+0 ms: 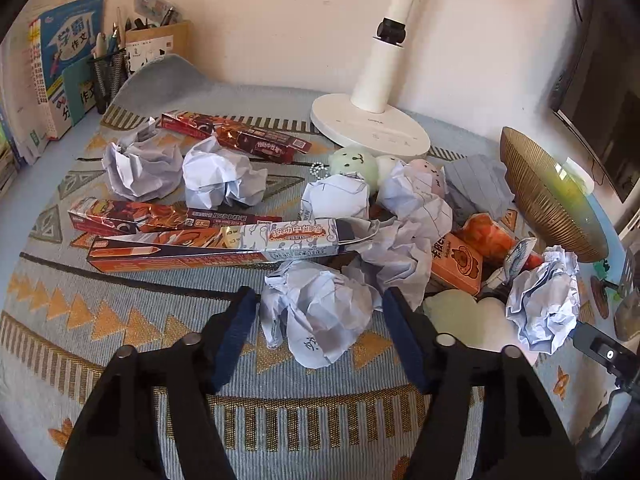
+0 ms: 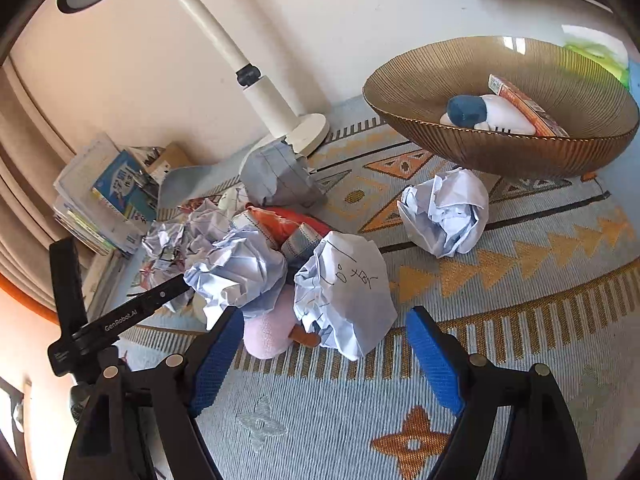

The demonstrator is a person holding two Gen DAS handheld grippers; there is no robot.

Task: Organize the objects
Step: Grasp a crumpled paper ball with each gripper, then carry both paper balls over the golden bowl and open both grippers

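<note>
My left gripper (image 1: 320, 294) is open, its jaws on either side of a crumpled paper ball (image 1: 320, 312) on the patterned cloth. Several more paper balls (image 1: 224, 180) and long pen boxes (image 1: 216, 242) lie beyond it, with small plush toys (image 1: 354, 162) and an orange box (image 1: 458, 264). My right gripper (image 2: 324, 314) is open around a paper ball with handwriting (image 2: 346, 288), which rests beside a pink plush (image 2: 268, 332). Another paper ball (image 2: 444, 212) lies in front of the brown bowl (image 2: 420, 120).
The bowl holds a blue-and-white plush (image 2: 480, 114) and an orange box (image 2: 528, 104). A white lamp base (image 1: 370, 124) stands at the back. Books (image 1: 60, 68) and a mesh pen cup (image 1: 108, 76) stand at the back left. A monitor (image 1: 600, 92) is on the right.
</note>
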